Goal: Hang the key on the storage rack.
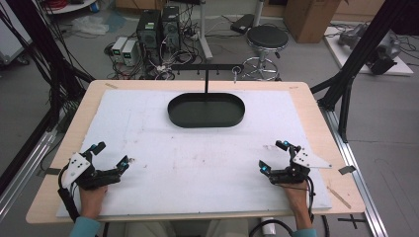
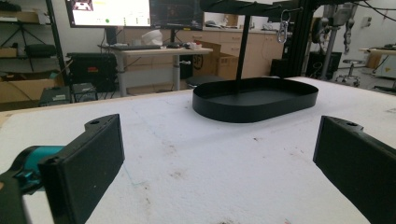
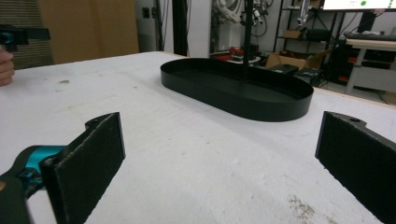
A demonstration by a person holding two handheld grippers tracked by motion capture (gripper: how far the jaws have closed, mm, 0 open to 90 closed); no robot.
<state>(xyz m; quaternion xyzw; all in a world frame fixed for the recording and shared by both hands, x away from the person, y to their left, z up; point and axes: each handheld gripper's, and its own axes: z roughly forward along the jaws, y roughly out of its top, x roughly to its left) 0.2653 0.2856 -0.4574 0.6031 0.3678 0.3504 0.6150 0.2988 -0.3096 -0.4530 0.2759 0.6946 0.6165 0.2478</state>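
A black oval tray (image 1: 206,110) sits at the far middle of the white foam mat (image 1: 197,158), with a thin black post rising from it to a crossbar (image 1: 205,66). A small metal clip (image 2: 282,29) hangs from the crossbar's end. My left gripper (image 1: 112,154) rests near the mat's front left, open, nothing between its jaws. My right gripper (image 1: 273,155) rests near the front right, also open and empty. The tray (image 2: 256,99) lies ahead of the left jaws, and the tray (image 3: 236,88) lies ahead of the right jaws too.
The mat covers a wooden table (image 1: 316,106). Black frame legs (image 1: 346,79) stand at the table's right and left sides. Behind the table are computers (image 1: 158,29), cables and a round stool (image 1: 267,39). The other hand (image 3: 5,65) shows at the right gripper view's left edge.
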